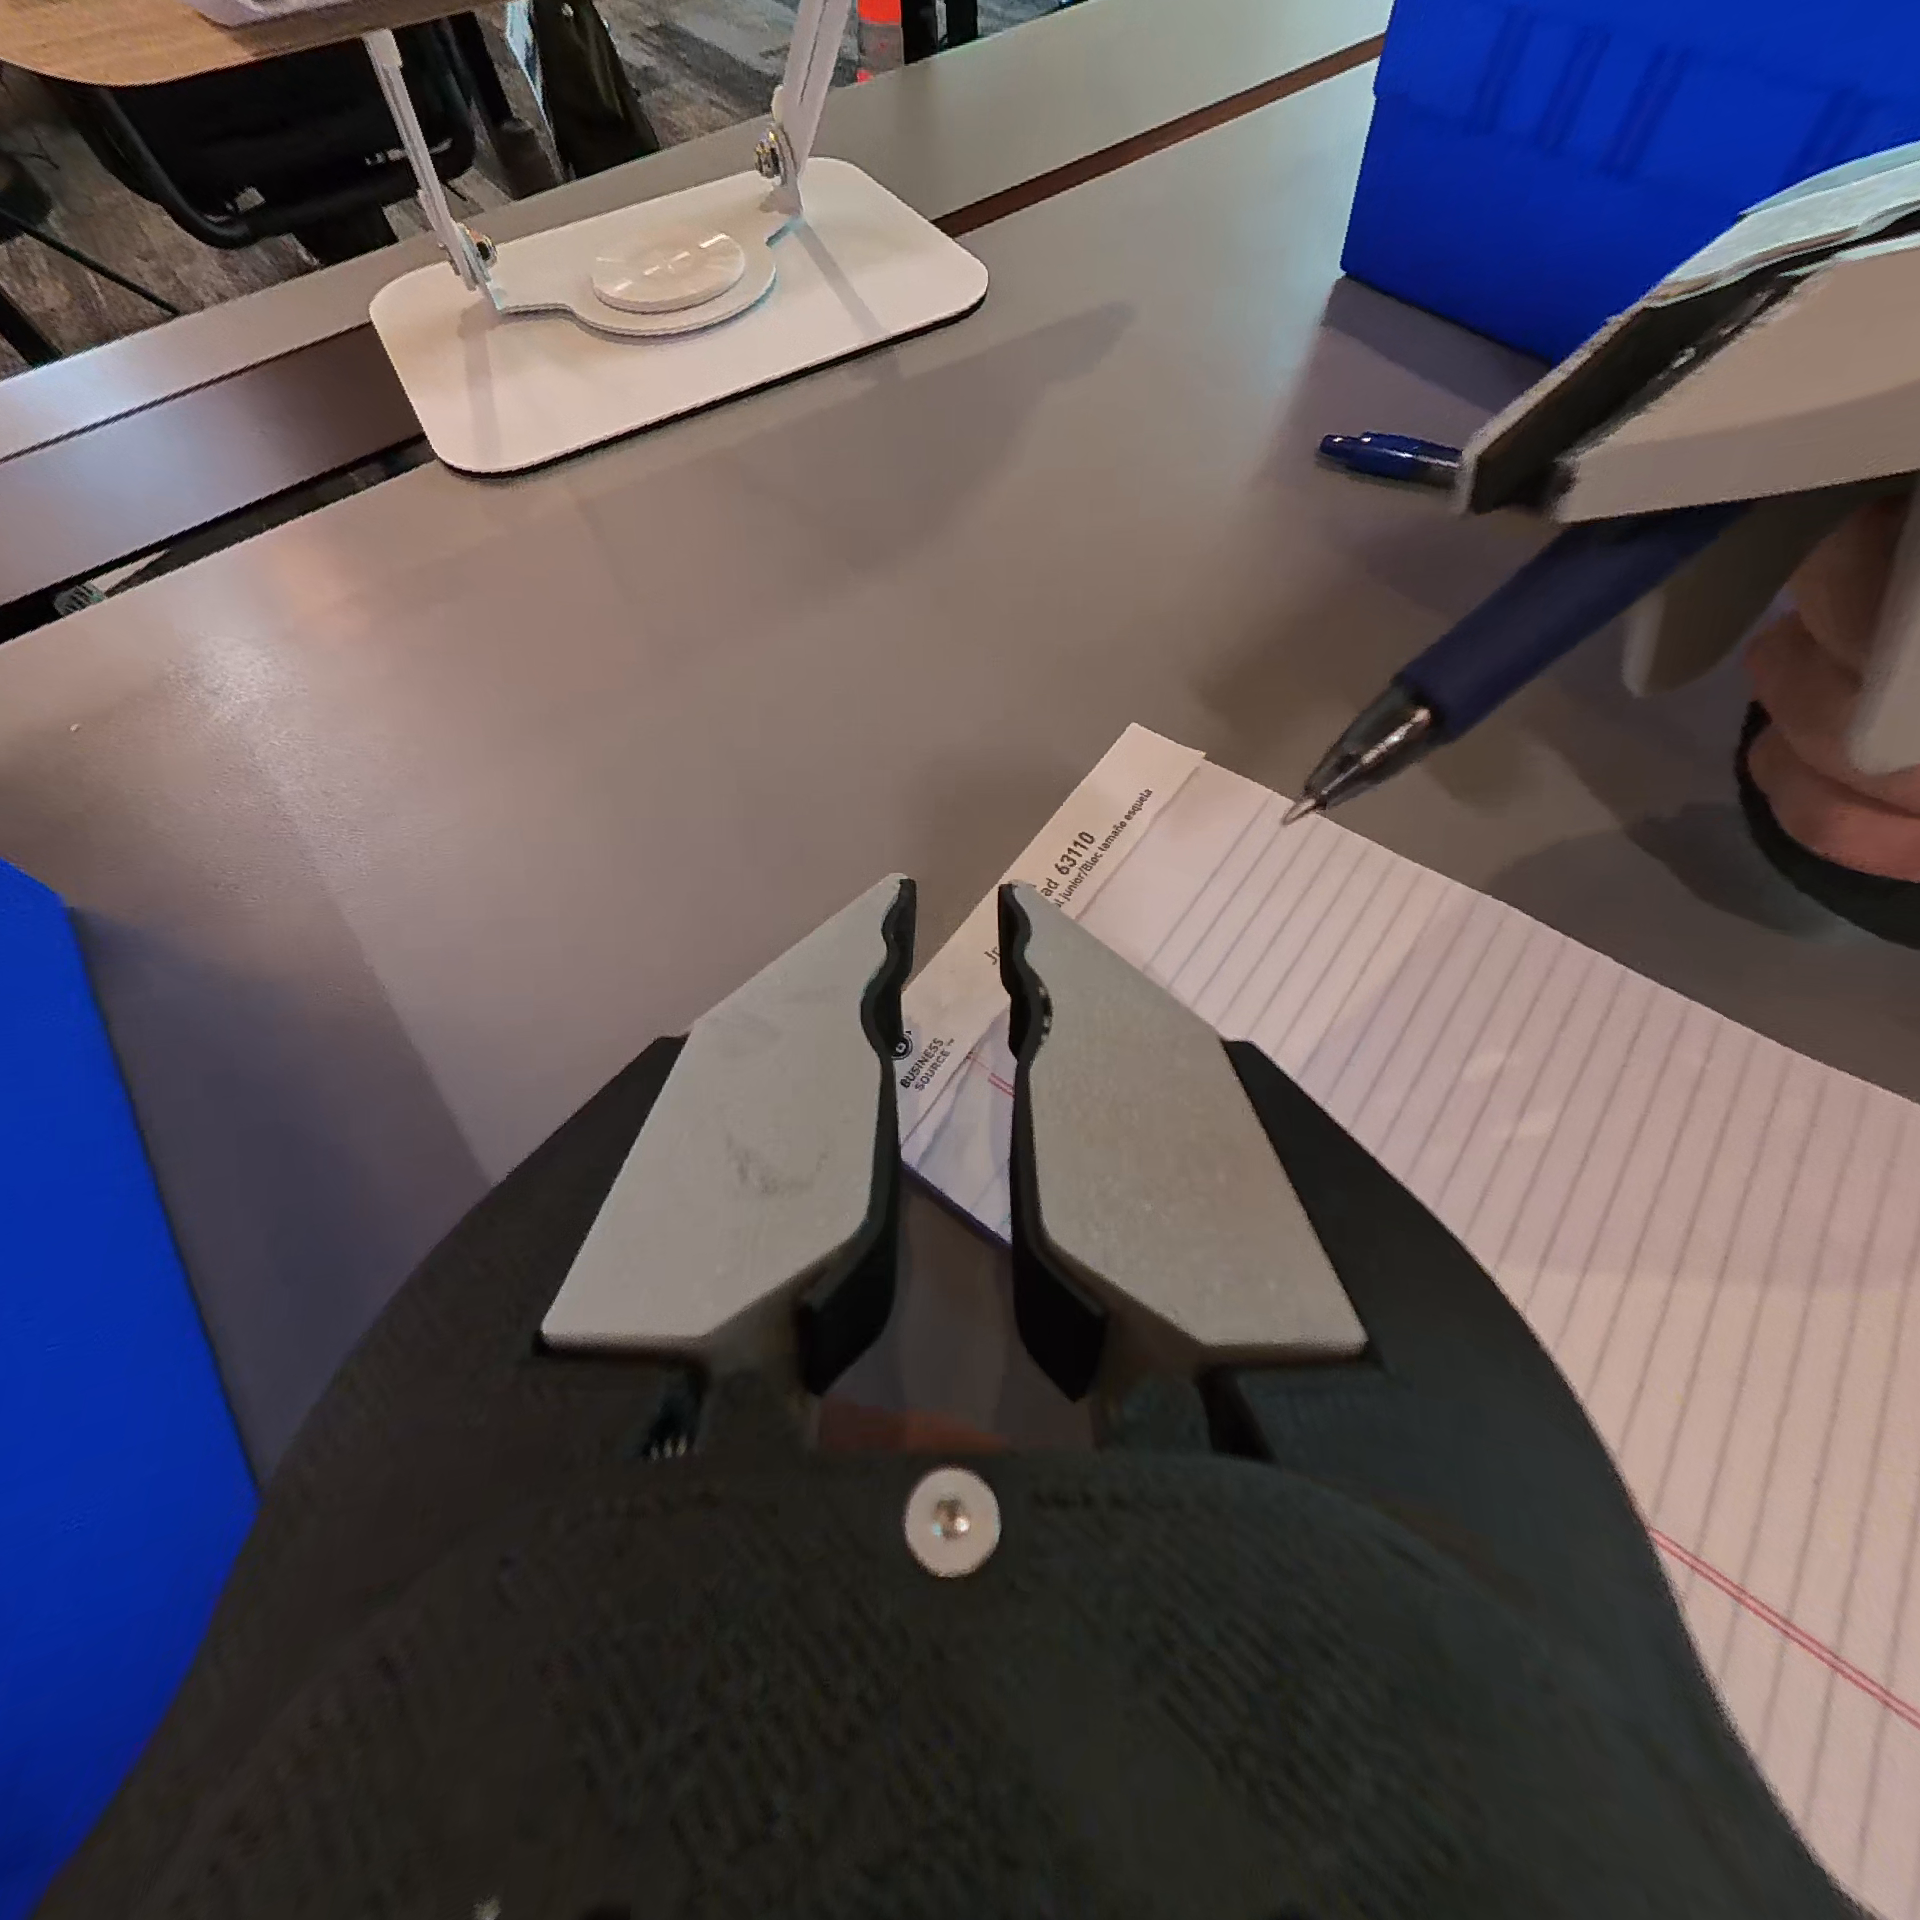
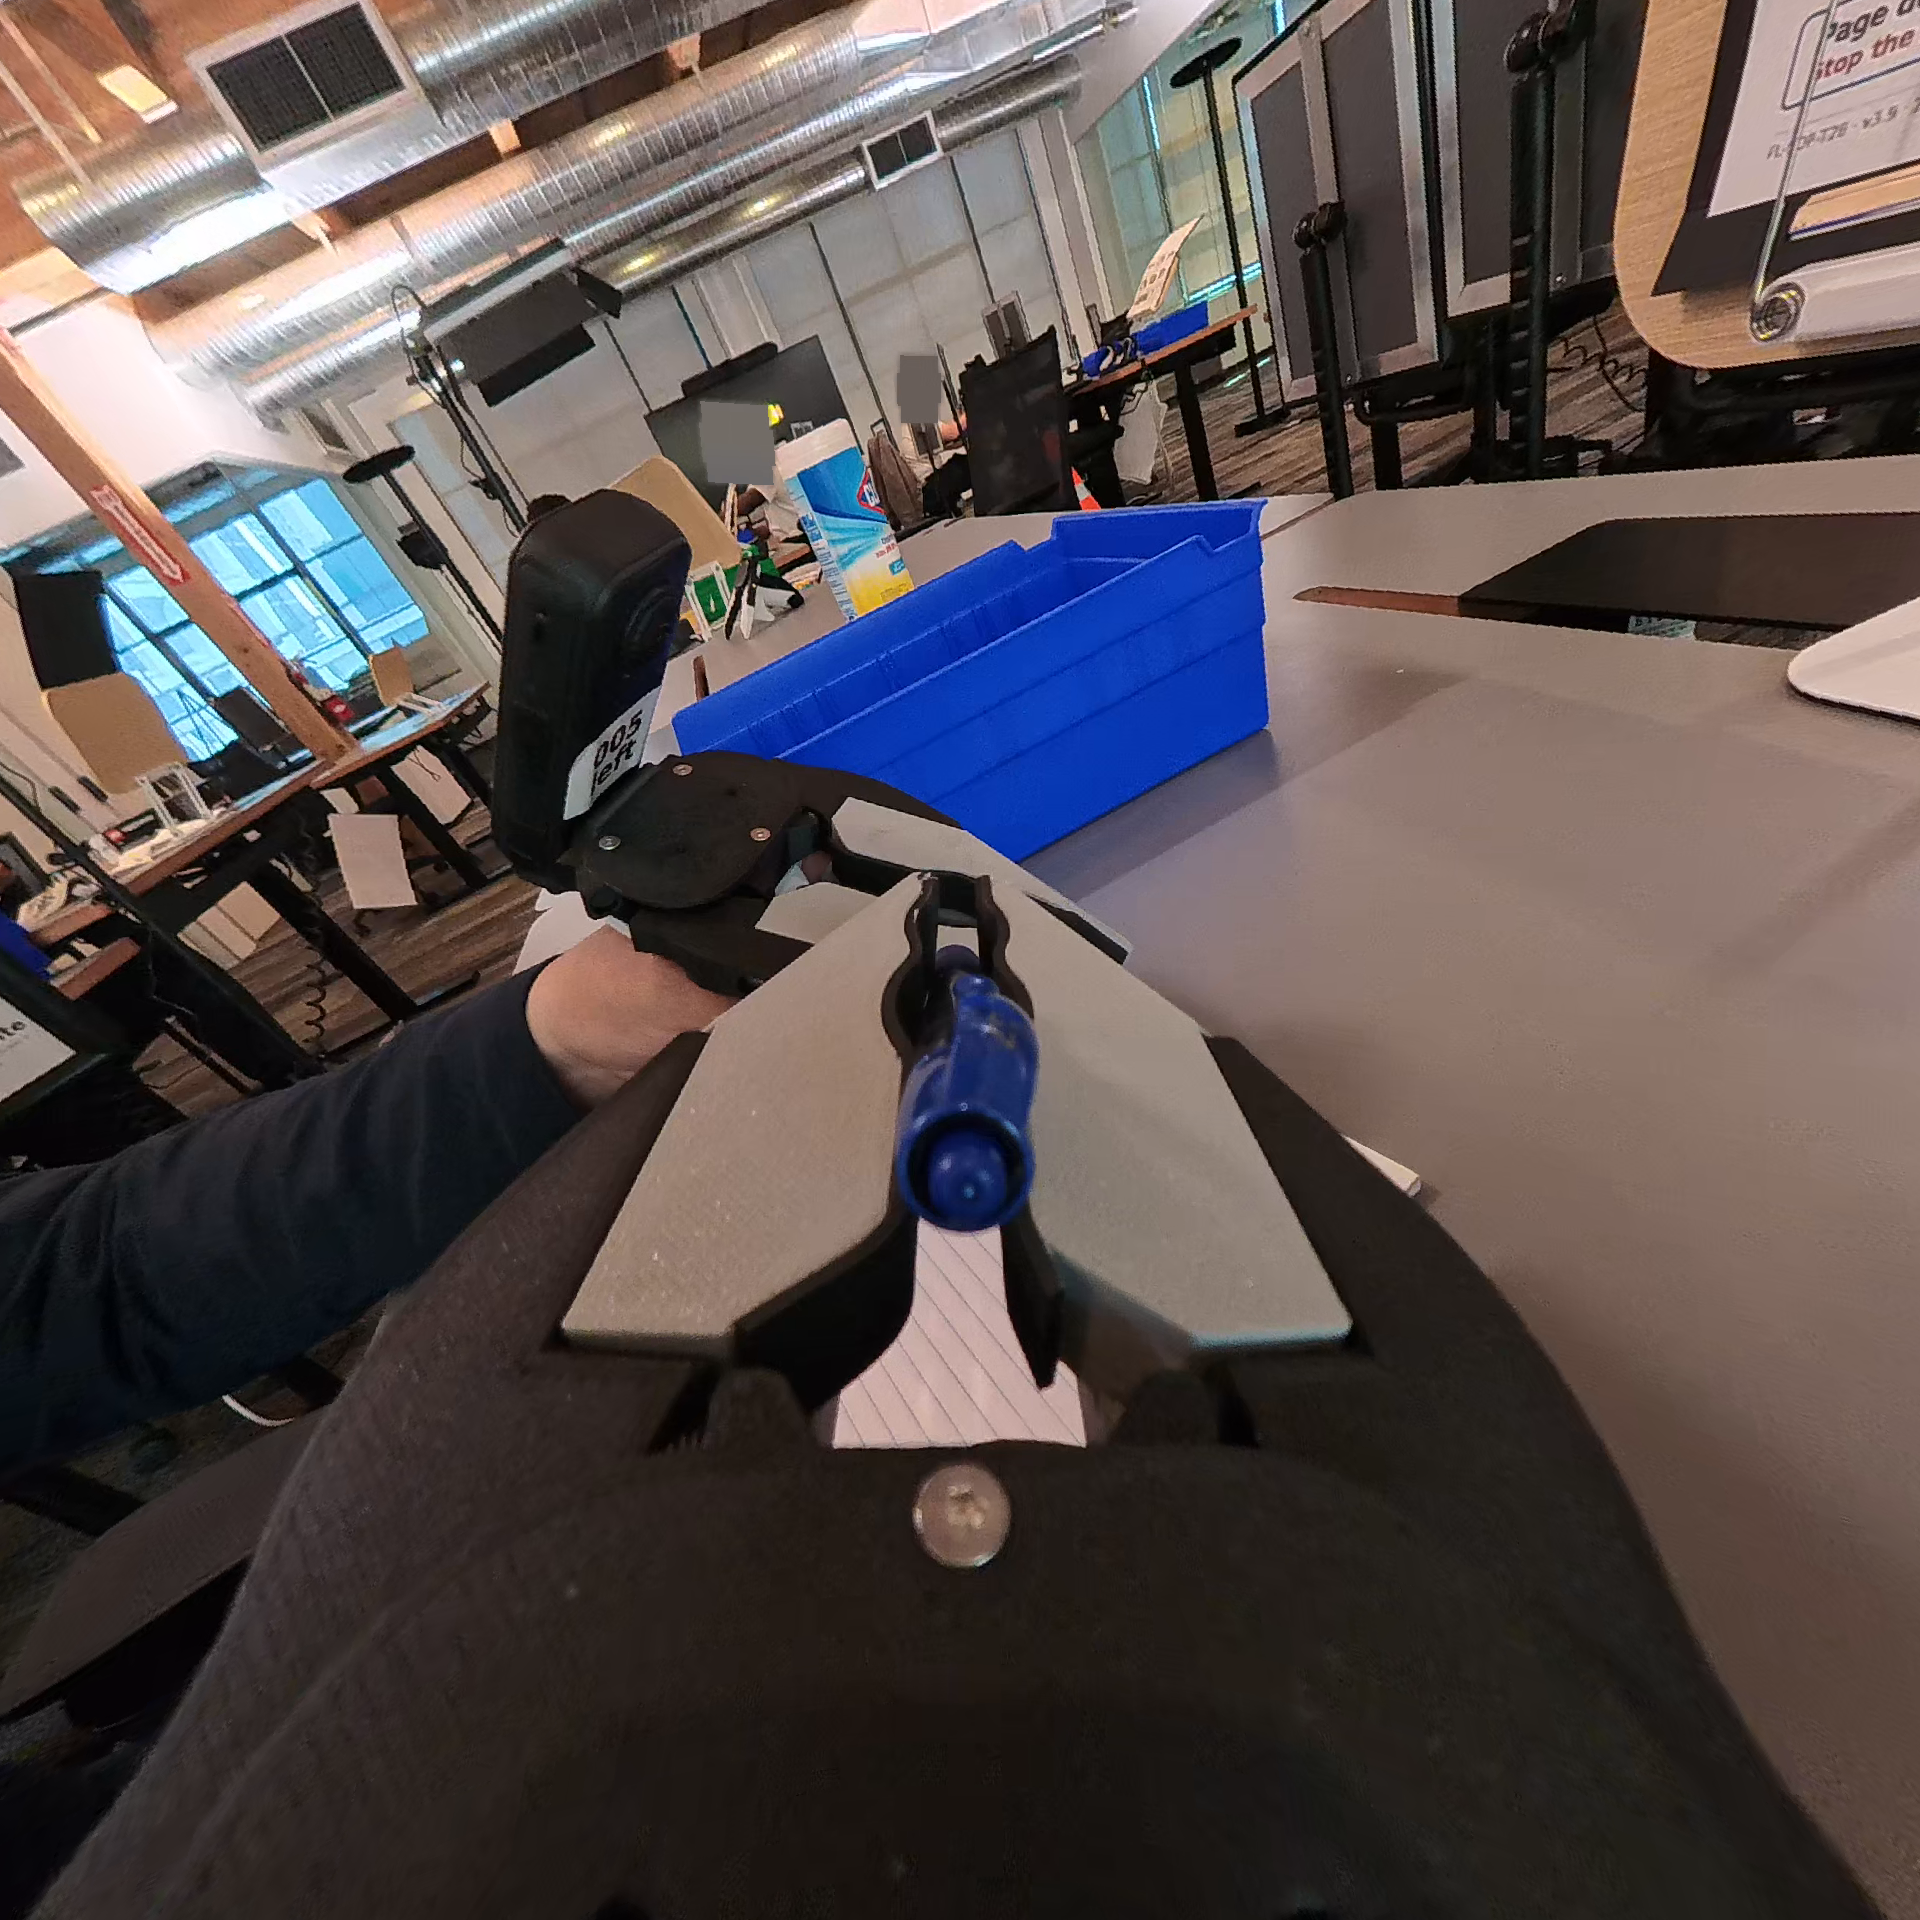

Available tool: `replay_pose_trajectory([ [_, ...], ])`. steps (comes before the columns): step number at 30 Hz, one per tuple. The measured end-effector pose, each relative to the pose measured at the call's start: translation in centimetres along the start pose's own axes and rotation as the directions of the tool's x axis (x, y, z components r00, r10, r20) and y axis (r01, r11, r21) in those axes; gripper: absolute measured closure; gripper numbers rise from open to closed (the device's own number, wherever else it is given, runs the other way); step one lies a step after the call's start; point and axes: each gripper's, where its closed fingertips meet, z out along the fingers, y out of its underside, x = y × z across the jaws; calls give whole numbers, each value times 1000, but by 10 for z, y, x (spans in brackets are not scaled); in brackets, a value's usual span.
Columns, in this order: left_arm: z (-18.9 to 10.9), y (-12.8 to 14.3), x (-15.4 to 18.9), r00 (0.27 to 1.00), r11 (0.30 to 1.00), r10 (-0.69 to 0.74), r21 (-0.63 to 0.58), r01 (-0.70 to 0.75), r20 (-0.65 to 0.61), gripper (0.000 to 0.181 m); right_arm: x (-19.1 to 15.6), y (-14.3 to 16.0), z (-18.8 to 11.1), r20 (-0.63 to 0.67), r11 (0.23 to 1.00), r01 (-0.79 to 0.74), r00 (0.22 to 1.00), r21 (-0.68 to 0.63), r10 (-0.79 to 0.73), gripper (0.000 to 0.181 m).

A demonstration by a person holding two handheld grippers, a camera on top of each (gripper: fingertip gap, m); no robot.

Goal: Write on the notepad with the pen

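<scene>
Clamped between the narrowed jaws of the right gripper (image 2: pixel 954 902), a blue pen (image 2: pixel 966 1091) is held slanting down, its capless rear end turned toward that gripper's camera. In the left wrist view the pen's metal tip is seen at the far edge of the notepad (image 1: pixel 1455 1091), at or just above the first ruled lines; contact cannot be confirmed. The right gripper (image 1: pixel 1496 499) is gripped by a hand (image 1: pixel 1829 707) at the frame's right side. The left gripper (image 1: pixel 956 904) is held over the notepad's top corner with a narrow gap between its fingers and nothing between them. The white ruled notepad is laid on the grey tabletop (image 1: pixel 623 675). A blue pen cap (image 1: pixel 1387 454) is seen lying beyond the pad, near a blue bin (image 1: pixel 1558 156). A white stand base (image 1: pixel 675 312) is set farther back.
</scene>
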Motion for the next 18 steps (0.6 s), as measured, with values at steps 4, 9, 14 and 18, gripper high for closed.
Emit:
replay_pose_trajectory([
  [4, 0, 2, 0, 1000, 1000, -1, -11, 1, -4, 168, 1, 2, 0, 5, 1000, -7, 1000, -24, 7, 177],
  [9, -1, 12, 1, 999, 997, 18, -71, -20, -28, 168, -6, 8, 1, 25, 995, 15, 1000, -95, -13, 178],
  [14, 0, 19, 11, 995, 993, 32, -107, -42, -89, 181, -8, 29, 10, 26, 978, 4, 1000, -208, 1, 178],
  [18, 2, 31, 17, 992, 982, 47, -175, -68, -119, 181, -7, 49, 17, 8, 954, 37, 999, -298, -36, 178],
])
